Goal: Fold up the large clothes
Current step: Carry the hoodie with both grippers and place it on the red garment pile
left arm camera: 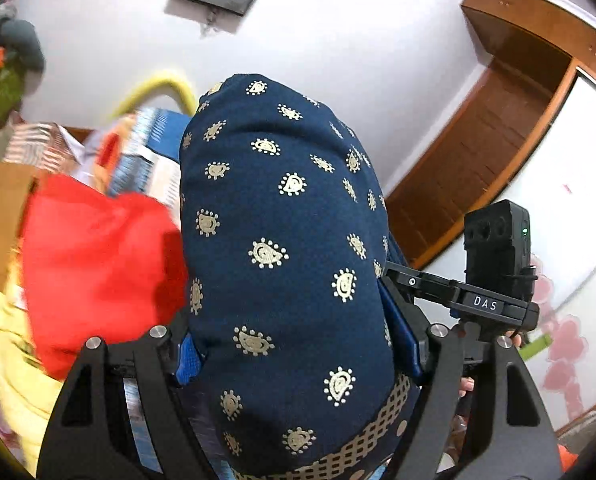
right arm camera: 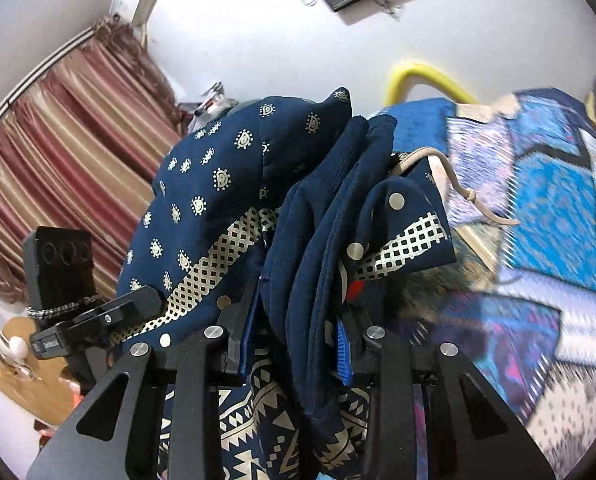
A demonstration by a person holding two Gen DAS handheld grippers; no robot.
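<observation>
Navy garment (left arm camera: pixel 286 264) w/ gold paisley print, bunched in both claws.

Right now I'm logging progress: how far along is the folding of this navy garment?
Early. Both grippers, left and right, are shut on the navy garment, which is bunched and lifted. No neat fold shows yet. Red cloth and yellow cloth lie unfolded nearby. Spreading and folding remain.

navy garment (left arm camera: pixel 286 264) blocks ahead, red cloth (left arm camera: pixel 98 264) left
</observation>
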